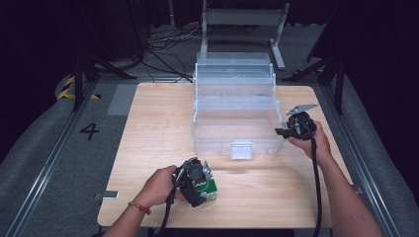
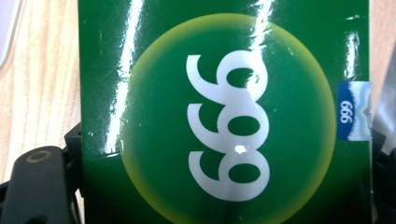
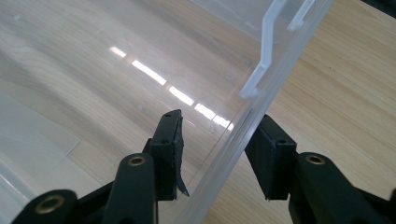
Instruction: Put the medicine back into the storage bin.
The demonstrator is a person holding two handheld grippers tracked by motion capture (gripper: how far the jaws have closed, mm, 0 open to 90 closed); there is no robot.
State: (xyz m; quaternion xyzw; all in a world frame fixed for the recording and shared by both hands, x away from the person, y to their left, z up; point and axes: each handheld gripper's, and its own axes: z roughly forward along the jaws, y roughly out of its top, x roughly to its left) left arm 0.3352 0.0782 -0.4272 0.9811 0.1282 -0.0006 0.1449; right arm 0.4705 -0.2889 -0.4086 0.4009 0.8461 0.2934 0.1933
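Gripping a green box [image 1: 210, 190] near the front edge of the wooden table [image 1: 148, 128], the left gripper [image 1: 197, 183] has its jaws clamped on the box's two sides; in the left gripper view the glossy green face with a yellow-edged circle and white "999" [image 2: 224, 126] sits right up against the camera, with the black jaws flanking it at both lower corners. A small blue label [image 2: 354, 111] sits on the box's edge.

Over at the far right, the right gripper [image 1: 282, 131] reaches toward the right end wall of a clear plastic storage box [image 1: 234, 126], a tiered organiser whose upper trays are stepped back and open. In the right gripper view its jaws straddle the transparent wall [image 3: 243, 126], one finger [image 3: 168, 149] inside the bin and one outside. A visible gap remains between the pads and the plastic, so the wall is between them but not pinched.

The clear box stands in the middle of the table, between the two hands and farther back than the green box, well apart from it. A white latch [image 1: 241, 149] hangs on its front wall. Beyond the table lie cables and a metal frame [image 1: 242, 19] on the floor.
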